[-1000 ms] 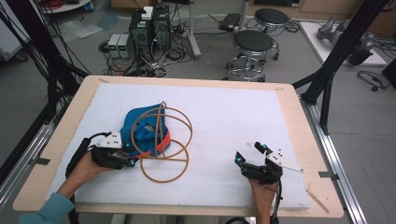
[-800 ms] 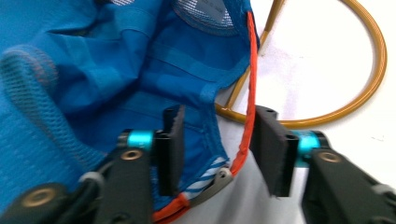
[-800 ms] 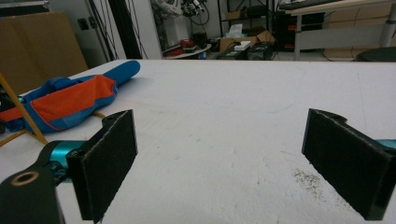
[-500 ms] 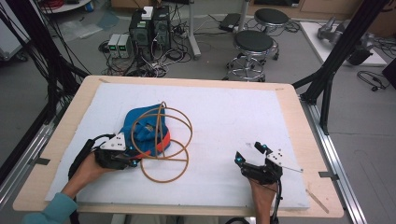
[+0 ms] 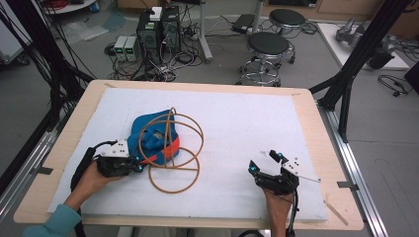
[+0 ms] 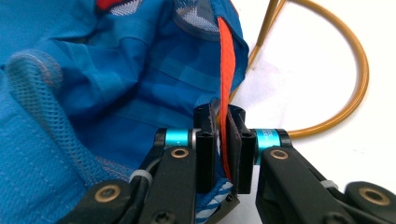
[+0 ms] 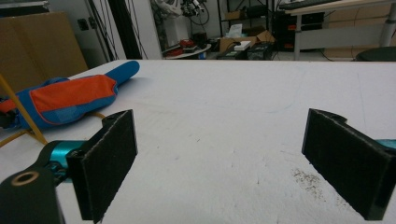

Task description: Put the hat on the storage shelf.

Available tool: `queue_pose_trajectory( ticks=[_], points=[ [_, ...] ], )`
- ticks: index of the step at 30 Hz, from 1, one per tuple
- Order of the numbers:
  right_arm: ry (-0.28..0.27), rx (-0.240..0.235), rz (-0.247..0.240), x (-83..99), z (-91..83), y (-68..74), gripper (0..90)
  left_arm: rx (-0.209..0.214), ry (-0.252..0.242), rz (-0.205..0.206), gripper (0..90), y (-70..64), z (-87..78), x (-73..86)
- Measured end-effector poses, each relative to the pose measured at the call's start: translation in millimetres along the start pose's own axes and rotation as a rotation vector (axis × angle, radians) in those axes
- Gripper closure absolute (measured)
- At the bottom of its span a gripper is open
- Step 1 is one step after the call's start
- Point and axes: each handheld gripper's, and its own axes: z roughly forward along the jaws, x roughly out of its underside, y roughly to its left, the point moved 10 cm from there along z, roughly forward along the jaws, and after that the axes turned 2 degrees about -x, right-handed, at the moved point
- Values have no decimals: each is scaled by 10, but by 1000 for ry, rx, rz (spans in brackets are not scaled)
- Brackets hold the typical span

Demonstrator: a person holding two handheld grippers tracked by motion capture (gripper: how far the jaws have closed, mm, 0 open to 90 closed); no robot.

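High view: blue bag [image 5: 150,138] left of centre on the white mat [image 5: 237,123], tan hoops [image 5: 170,148] looped over it; left gripper [image 5: 136,165] at its near edge, right gripper [image 5: 267,165] near the mat's front right corner.

Left gripper view: clamped on the orange strap [image 6: 226,93] (bag's edge).

Right gripper view: spread wide over bare mat, touching nothing.

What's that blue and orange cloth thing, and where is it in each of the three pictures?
High view: the blue and orange cloth bag lies left of centre on the white mat, at the left gripper.
Left gripper view: the bag covers the left; its orange strap sits between the jaws.
Right gripper view: far left.
Shared landmark: the tan hoop.
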Motion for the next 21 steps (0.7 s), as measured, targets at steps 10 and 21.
queue_pose_trajectory(
  ticks=[10,21],
  points=[
    [0,2,4,1,-2,2,92,-7,-113,-48,835,60,-153,-93],
    [-4,1,3,-3,-2,0,92,-22,-142,16,839,19,-438,-134]
  ],
)
